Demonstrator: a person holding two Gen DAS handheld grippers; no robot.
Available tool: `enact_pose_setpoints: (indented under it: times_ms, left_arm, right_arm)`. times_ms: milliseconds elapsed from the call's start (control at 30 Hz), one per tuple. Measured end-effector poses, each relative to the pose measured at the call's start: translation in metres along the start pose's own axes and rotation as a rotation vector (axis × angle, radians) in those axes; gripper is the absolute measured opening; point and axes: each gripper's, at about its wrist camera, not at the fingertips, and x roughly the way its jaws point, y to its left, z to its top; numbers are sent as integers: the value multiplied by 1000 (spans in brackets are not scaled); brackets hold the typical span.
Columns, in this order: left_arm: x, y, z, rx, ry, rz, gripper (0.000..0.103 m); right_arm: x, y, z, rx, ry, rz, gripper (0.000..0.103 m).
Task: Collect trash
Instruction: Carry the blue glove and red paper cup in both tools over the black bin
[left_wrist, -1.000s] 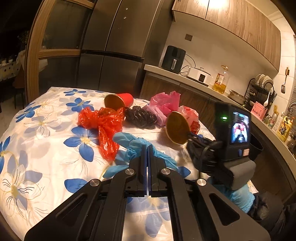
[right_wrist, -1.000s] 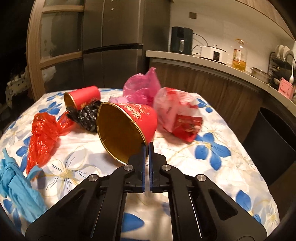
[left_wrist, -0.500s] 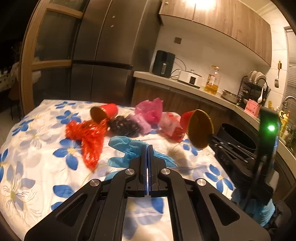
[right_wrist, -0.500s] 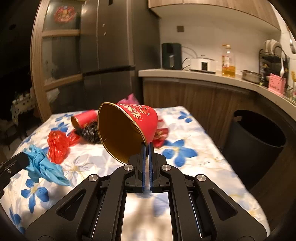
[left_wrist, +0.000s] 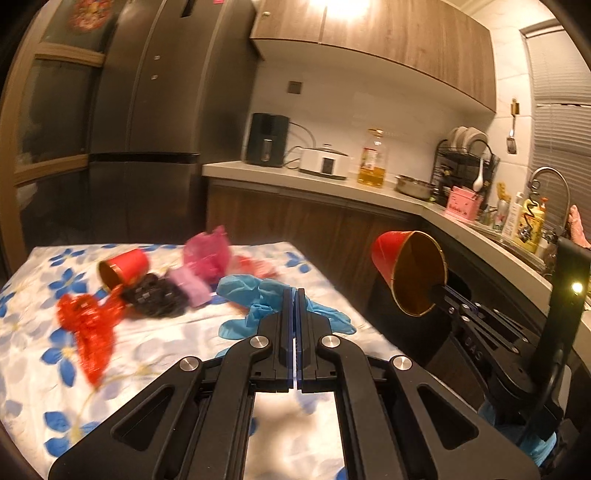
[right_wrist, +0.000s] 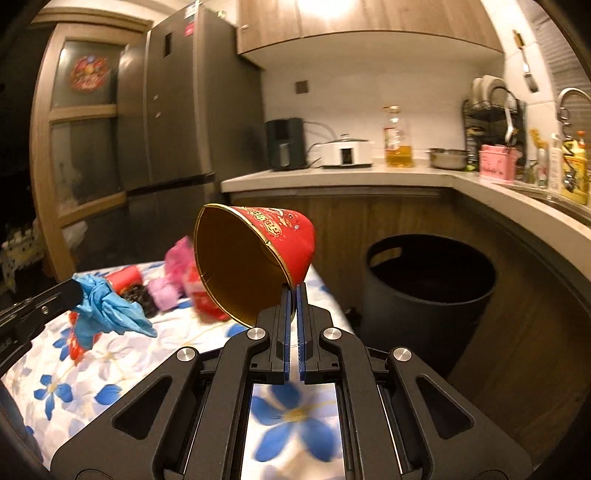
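My left gripper (left_wrist: 295, 295) is shut on a crumpled blue plastic bag (left_wrist: 255, 295), which hangs off its tips above the table; the same blue bag (right_wrist: 110, 306) shows at the left of the right wrist view. My right gripper (right_wrist: 293, 291) is shut on the rim of a red paper cup with a gold inside (right_wrist: 255, 258), lifted off the table and tilted on its side. That cup (left_wrist: 406, 269) hangs at the right of the left wrist view, in front of the dark round bin (right_wrist: 428, 291) beside the table.
On the flowered tablecloth (left_wrist: 44, 362) lie a second red cup (left_wrist: 123, 267), a red bag (left_wrist: 90, 328), a black bag (left_wrist: 153, 299) and pink bags (left_wrist: 207, 254). A kitchen counter (right_wrist: 369, 177) with appliances runs behind, and a tall fridge (left_wrist: 155, 110) stands at the back.
Both grippers rose and swung right toward the bin, carrying the blue bag and the red cup off the table. The rest of the trash stayed where it lay.
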Motion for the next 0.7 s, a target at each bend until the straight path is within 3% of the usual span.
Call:
enact_pose_setpoints:
  times_ms: [700]
  left_arm:
    - [63, -127, 54, 147, -104, -177, 0]
  right_arm:
    - [-22, -105, 44, 96, -147, -204, 3]
